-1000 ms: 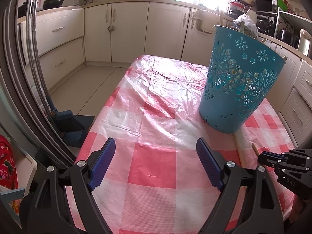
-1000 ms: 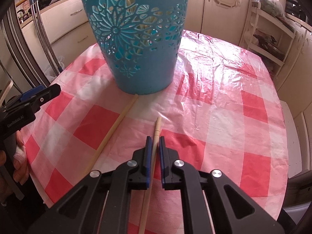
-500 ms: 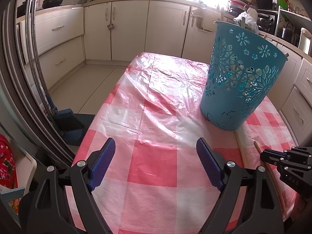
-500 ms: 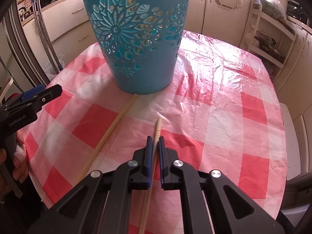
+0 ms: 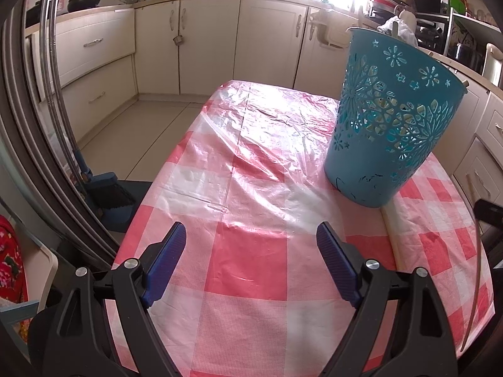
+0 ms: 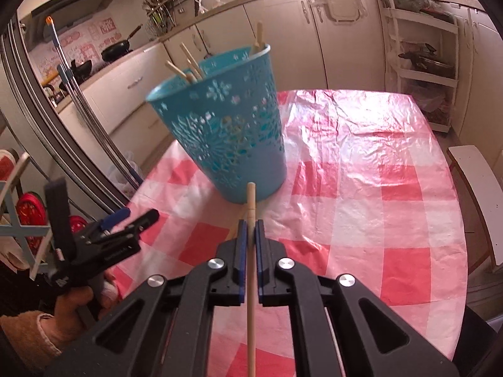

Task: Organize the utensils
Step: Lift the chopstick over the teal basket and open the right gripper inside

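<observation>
Now the right hand-held gripper [image 6: 248, 227] is clamped on a wooden chopstick [image 6: 250, 251] and has lifted it off the red-and-white checked tabletop [image 6: 361, 194]. A moment ago the same chopstick lay flat on the cloth between the shut jaws; its far tip now hangs in the air, pointing at the lower wall of the blue perforated basket [image 6: 226, 132]. The view has also risen and tipped, so the basket's open rim shows, with several chopsticks [image 6: 188, 66] already standing inside it.

A second chopstick [image 6: 236, 224] lies on the tabletop, mostly hidden behind the right gripper's jaws, its far end near the basket's foot.

The left hand-held gripper [image 5: 248, 262] has stayed where it was, jaws spread wide and holding nothing, hovering over the near part of the tabletop to the left of the basket [image 5: 389, 125]. A person's hand [image 6: 78, 301] grips its handle.

Judging from this, the pick-up is done and the carry to the basket has begun: the chopstick must rise above the rim before being dropped in. One chopstick remains to collect afterwards.
</observation>
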{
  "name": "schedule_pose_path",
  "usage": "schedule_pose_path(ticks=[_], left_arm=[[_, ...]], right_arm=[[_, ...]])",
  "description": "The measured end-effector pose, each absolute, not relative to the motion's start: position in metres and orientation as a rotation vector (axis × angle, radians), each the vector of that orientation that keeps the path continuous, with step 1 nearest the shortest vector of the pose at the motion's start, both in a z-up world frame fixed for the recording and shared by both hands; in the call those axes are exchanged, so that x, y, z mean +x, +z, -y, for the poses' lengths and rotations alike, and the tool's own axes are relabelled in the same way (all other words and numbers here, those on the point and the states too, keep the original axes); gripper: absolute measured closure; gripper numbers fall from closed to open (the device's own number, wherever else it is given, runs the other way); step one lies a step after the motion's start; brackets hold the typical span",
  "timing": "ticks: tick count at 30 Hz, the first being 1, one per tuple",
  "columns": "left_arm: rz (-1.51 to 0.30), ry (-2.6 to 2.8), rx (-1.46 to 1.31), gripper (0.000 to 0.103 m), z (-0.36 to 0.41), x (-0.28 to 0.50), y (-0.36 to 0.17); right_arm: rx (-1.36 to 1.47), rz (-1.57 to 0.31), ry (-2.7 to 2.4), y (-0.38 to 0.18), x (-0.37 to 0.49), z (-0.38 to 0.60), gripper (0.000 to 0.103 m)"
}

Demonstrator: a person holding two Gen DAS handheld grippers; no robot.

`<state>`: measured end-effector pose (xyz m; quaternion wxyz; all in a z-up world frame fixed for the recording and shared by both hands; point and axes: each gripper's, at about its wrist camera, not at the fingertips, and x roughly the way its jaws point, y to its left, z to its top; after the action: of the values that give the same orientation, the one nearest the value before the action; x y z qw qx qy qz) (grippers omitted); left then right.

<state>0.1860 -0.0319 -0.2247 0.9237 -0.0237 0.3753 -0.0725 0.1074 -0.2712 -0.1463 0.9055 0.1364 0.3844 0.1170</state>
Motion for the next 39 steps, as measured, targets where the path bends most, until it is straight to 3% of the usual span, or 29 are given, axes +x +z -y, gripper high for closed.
schedule_pose_path(ticks=[14,24,39], left_arm=[[-0.771,-0.147,-0.048,0.022,0.031,0.186,-0.225],[-0.774,-0.149,-0.05,0.022,0.031,0.186,-0.226],[-0.787,-0.157,-0.07,0.022,0.029,0.19,-0.228]], right_arm=[[0.381,-0.547,0.343,-0.051,0.116,0.266,0.097],[0.376,-0.196,0.201,0.018,0.141,0.261,0.097],[0.307,-0.137,-0.046,-0.022,0.192,0.258,0.097]])
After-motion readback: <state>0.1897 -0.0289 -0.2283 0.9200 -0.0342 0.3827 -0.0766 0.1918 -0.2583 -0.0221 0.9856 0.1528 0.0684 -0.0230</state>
